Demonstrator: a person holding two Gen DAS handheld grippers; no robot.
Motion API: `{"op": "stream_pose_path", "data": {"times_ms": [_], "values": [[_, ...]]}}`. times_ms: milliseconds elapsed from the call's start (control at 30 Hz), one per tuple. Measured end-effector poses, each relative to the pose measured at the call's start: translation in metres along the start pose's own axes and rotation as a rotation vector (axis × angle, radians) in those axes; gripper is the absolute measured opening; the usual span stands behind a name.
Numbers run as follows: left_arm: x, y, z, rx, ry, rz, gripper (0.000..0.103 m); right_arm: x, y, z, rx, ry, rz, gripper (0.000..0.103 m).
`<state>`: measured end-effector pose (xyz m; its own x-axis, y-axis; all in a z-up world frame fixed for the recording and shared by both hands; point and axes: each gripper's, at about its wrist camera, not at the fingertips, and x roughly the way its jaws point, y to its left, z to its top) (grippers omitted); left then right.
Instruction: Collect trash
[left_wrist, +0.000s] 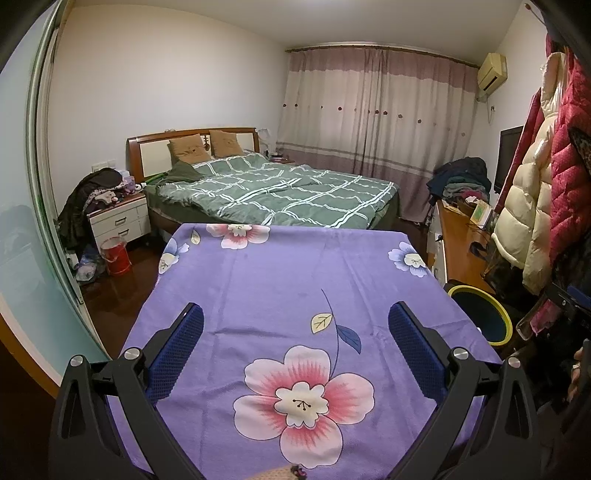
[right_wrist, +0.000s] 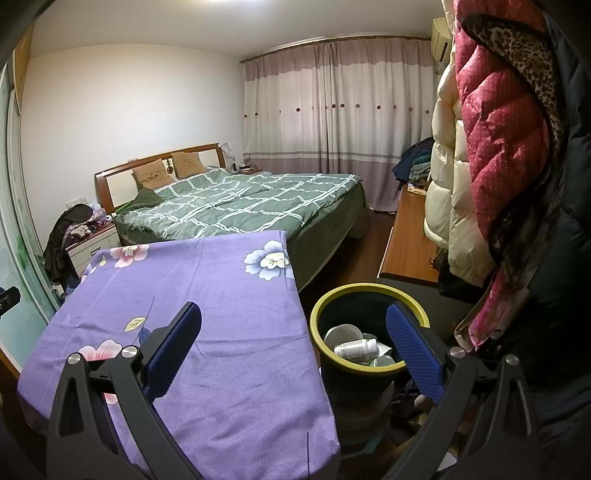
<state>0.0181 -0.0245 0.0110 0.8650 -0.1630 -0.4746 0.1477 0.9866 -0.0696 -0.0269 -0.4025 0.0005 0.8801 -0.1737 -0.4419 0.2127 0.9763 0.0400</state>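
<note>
Trash lay already inside the dark round bin with the yellow rim (right_wrist: 369, 332), just right of the purple flowered cloth-covered bench (right_wrist: 207, 306). The right claw (right_wrist: 293, 350) hung nearer it, gaping and empty; the left claw (left_wrist: 295, 350), likewise spread, held nothing.

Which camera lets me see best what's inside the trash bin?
The right wrist view. It looks down into the trash bin, showing a white bottle and cups inside. The left wrist view catches only part of the bin's yellow rim and dark inside at the table's right edge, no trash.
</note>
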Motion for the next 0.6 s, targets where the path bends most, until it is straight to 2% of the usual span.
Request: {"op": "stream_pose_path", "data": {"times_ms": [600], "values": [[0.0028, -0.0023, -0.0024, -0.004, 0.011, -0.006, 0.098, 0.0039, -0.0006, -0.0024, 0.006, 0.007, 0.006, 0.096]]}}
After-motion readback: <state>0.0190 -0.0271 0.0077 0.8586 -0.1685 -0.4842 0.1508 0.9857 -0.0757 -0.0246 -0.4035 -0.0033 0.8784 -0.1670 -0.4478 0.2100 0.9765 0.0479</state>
